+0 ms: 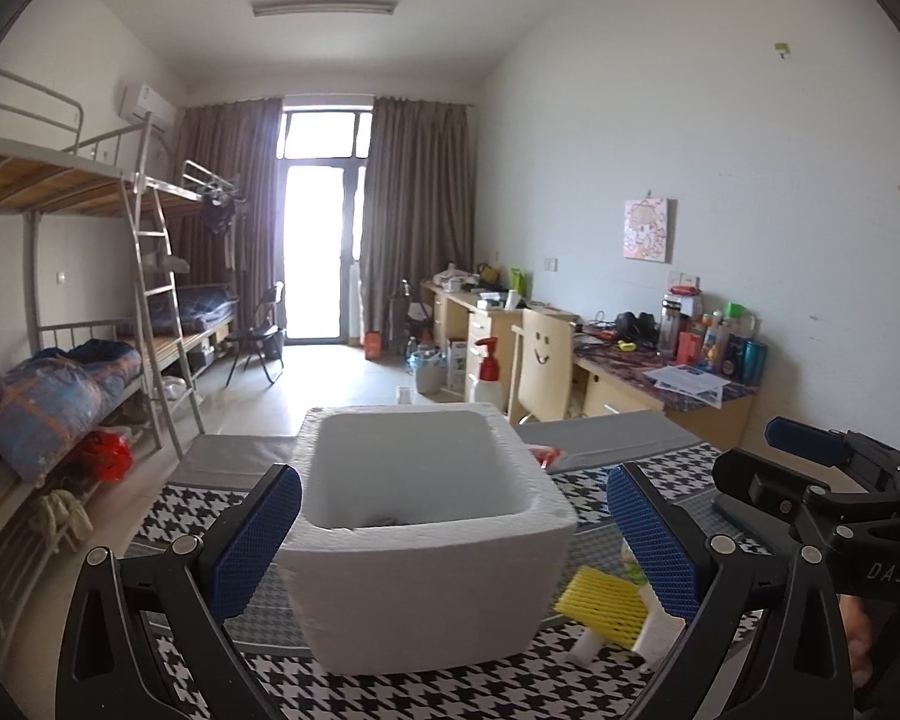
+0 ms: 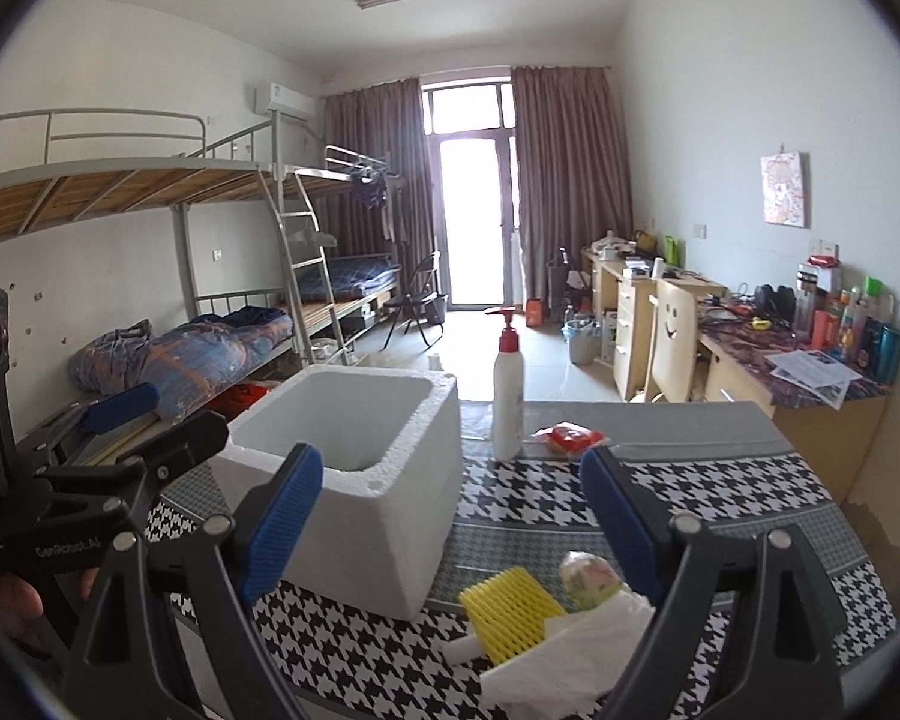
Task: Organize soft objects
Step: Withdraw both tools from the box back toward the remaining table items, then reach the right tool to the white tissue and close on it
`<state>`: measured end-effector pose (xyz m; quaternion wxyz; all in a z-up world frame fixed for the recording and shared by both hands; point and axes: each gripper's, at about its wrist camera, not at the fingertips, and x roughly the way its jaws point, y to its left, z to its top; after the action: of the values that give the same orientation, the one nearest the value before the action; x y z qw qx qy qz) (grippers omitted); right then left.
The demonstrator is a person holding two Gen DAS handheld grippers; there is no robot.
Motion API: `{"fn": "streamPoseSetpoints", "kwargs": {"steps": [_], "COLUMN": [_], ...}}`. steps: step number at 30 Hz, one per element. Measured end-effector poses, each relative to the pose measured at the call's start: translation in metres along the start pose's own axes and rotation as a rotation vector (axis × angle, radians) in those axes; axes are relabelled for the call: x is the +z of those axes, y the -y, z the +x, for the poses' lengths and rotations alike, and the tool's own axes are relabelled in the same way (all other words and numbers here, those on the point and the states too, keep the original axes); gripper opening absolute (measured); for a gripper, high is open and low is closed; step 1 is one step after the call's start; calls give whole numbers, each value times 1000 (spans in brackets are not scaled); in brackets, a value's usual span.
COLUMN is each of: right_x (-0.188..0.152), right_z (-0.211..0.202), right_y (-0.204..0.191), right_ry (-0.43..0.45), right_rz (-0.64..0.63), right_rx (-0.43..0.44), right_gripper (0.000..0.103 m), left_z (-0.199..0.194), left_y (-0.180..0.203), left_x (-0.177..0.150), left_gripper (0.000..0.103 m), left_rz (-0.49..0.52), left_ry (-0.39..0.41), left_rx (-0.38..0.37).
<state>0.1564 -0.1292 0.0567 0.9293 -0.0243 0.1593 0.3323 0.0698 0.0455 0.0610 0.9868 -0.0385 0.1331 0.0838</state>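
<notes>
While both grippers stood spread and empty, the yellow sponge [image 2: 510,612] lay at the table's [image 2: 720,480] near edge, just below the right gripper [image 2: 450,516], the nearer one.

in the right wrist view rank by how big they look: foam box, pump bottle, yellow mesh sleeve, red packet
1. foam box, by far the largest
2. pump bottle
3. yellow mesh sleeve, which looks about as big as the bottle but lies nearer the camera, so that pair is unsure
4. red packet, smallest and farthest

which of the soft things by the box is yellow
The yellow foam net sleeve, ribbed like mesh, nearest the foam box. The white tissue beside it is plain, and the wrapped round item is pale and multicoloured.
</notes>
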Motion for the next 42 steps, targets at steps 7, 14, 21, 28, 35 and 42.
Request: {"fn": "streamPoseSetpoints", "kwargs": {"steps": [7,14,21,28,35,42], "right_x": [-11,-23,-34,-45,-54,-63], "right_z": [-9,-15,-16,-17,-19,-19], "right_y": [11,23,27,37,42,47], "right_ry": [2,5,-9,-23,-34,-49], "right_rz": [22,45,49,60,71,76], "right_rx": [-46,-73,-98,-111,-121,-128], "right_gripper": [91,91,91,91,91,91], "left_z": [4,11,15,21,26,33], "left_y": [9,18,29,36,42,45], "left_x": [-7,-15,-24,-30,-37,-46], "left_gripper": [102,102,102,102,102,102], "left_rz": [11,17,14,18,20,5], "left_ry": [-16,-28,-43,-47,-56,-77], "left_rx": [-37,-64,-85,-104,-120,-112]}}
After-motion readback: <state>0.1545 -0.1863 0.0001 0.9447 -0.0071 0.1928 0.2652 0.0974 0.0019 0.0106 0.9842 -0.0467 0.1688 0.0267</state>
